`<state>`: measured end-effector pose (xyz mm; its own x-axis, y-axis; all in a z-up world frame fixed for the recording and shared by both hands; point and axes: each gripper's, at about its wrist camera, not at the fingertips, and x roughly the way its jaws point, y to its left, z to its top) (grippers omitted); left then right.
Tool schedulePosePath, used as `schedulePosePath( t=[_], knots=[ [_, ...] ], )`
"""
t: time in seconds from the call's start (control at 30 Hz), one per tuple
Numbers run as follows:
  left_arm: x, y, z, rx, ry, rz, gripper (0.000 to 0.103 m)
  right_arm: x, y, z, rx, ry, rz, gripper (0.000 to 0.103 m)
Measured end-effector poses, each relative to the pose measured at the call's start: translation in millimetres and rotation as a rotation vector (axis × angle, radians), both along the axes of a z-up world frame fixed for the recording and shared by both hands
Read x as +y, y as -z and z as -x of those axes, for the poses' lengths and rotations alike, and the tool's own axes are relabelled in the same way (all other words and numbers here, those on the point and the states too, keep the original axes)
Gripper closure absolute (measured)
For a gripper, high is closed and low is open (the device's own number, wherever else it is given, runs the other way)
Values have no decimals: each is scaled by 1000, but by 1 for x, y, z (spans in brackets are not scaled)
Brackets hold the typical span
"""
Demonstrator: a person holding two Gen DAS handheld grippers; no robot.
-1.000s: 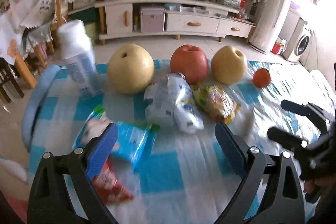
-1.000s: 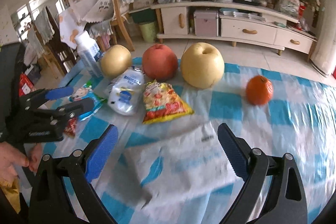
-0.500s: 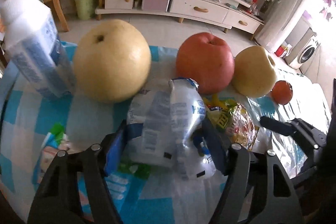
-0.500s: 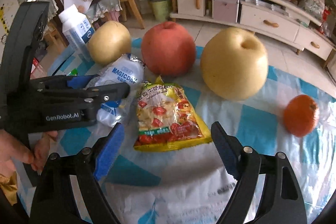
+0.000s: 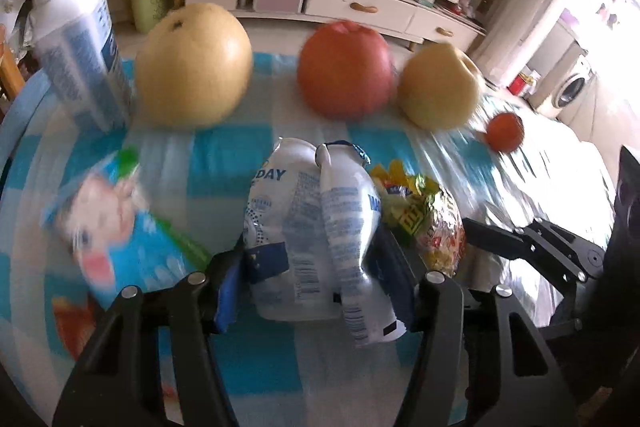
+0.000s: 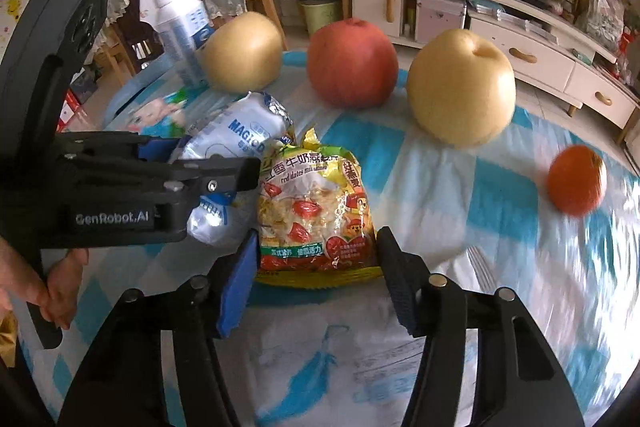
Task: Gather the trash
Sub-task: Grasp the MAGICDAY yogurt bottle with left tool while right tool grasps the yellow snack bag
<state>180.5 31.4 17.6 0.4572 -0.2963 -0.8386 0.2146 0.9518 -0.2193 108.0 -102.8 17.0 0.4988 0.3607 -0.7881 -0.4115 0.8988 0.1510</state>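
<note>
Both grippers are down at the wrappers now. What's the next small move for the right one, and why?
Probably close the right gripper: its open fingers sit either side of the yellow snack packet's near end, not yet pinching. The left gripper already clamps the white wrapper.

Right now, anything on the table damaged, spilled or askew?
No spill shows. The white wrapper is crumpled and twisted between the left gripper fingers. The yellow snack bag lies creased between the right gripper fingers. The fruit looks whole.
</note>
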Motion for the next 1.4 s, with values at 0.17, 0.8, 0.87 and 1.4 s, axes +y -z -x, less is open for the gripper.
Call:
schedulePosePath(
  t=[0.17,0.8,0.87,1.4],
  knots=[
    [2,1,54,3,2,34,43,7,-1,47,-10,-14,2,46],
    [21,-8,184,-62,36,18,30,0,-6,182,1,-5,-58,54],
    [22,-15,191,-98,49,-16,27,-5,-8,185,1,13,-66,55],
    [-43,-39,225,-235,286,-213,26,-56,-22,228,-41,173,-97,59]
  ],
)
